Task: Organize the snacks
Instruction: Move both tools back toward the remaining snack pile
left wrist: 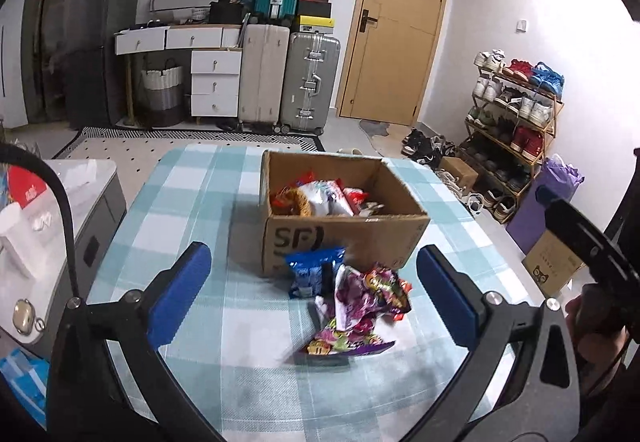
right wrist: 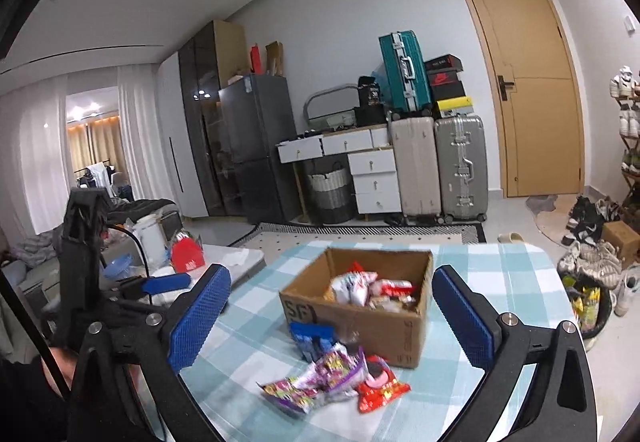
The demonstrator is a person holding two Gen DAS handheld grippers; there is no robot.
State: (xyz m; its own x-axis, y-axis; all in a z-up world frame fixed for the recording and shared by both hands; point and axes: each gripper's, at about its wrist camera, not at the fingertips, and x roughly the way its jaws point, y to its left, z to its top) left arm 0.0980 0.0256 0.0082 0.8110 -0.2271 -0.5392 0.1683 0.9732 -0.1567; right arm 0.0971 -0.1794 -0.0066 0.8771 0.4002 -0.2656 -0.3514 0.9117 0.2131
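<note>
From the left wrist, the left gripper [left wrist: 314, 290] stood with its tongs wide apart and empty over the checked tablecloth [left wrist: 208, 202]. The loose snack packets [left wrist: 360, 306] lay just in front of the cardboard box [left wrist: 344, 238]: a blue bag against its near wall, purple wrappers nearer. They looked light, crinkly and slippery, best pinched across a flat middle.

From the right wrist, the right gripper [right wrist: 332, 322] was likewise spread, holding nothing. A red packet [right wrist: 382, 388] lay right of the purple ones; more filled the box.
</note>
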